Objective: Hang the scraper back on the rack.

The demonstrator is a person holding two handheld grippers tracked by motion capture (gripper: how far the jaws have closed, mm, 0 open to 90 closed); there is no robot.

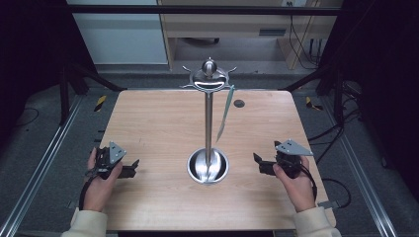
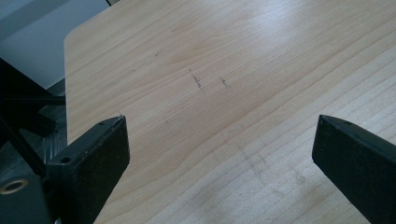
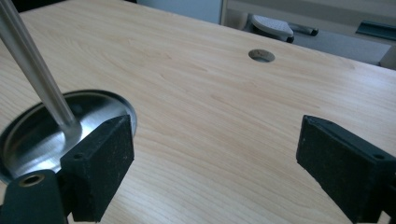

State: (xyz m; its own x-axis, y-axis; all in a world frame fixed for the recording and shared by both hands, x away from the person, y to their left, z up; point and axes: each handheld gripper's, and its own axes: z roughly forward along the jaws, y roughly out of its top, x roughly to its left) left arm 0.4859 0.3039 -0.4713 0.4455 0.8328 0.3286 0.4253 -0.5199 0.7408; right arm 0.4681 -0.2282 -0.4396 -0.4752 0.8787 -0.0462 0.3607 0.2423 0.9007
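Grippers lay at either side of the wooden table (image 1: 158, 118), each held low near its front edge. At the left, the left gripper (image 1: 132, 168) pointed toward the middle of the table, and in the left gripper view its jaws stood wide apart over bare wood, clamping nothing. In the centre stood the metal stand (image 1: 208, 118), its long axis upright: a slim pole rising from a round dished base (image 1: 208, 166) to a crown of curved hooks (image 1: 210, 78) topped with a ball. From one hook on the right hung a pale green utensil (image 1: 225, 114), its long axis near vertical but slanted, the lower tip pointing down toward the pole; its exact kind was hard to make out. At the right, the right gripper (image 1: 257, 161) faced inward toward the base, jaws likewise spread and holding nothing. In the right gripper view the pole was cut off at the top edge and the base partly hidden behind one jaw.
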